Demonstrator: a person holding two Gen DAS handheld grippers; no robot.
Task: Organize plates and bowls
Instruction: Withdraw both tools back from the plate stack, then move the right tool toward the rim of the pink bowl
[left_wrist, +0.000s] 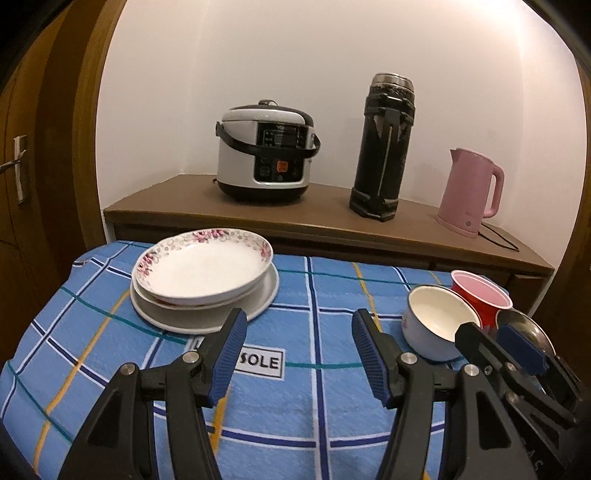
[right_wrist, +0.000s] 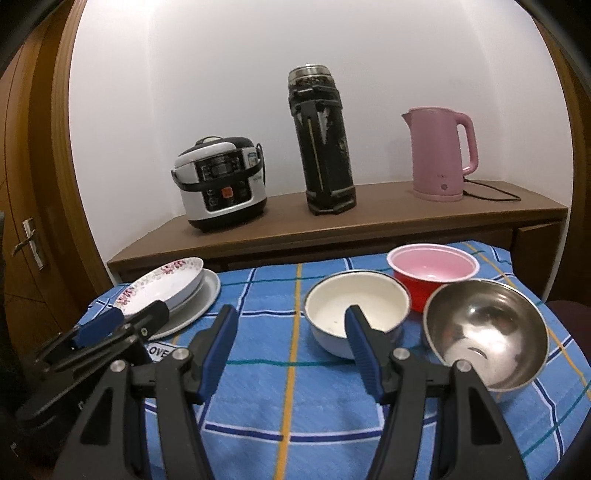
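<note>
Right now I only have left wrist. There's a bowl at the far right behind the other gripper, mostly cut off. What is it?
Observer: A steel bowl, upright and empty, nearest of the three bowls in the right wrist view.
Operator: Touching the white bowl?
Observer: A strip of the blue cloth shows between it and the white bowl; its far rim overlaps the red bowl, contact unclear.
Operator: Right gripper holding anything?
Observer: No. The right gripper is open, with only cloth and the white bowl's near side between its fingers.
Operator: And mine?
Observer: The left gripper is open too, just short of the plate stack.
</note>
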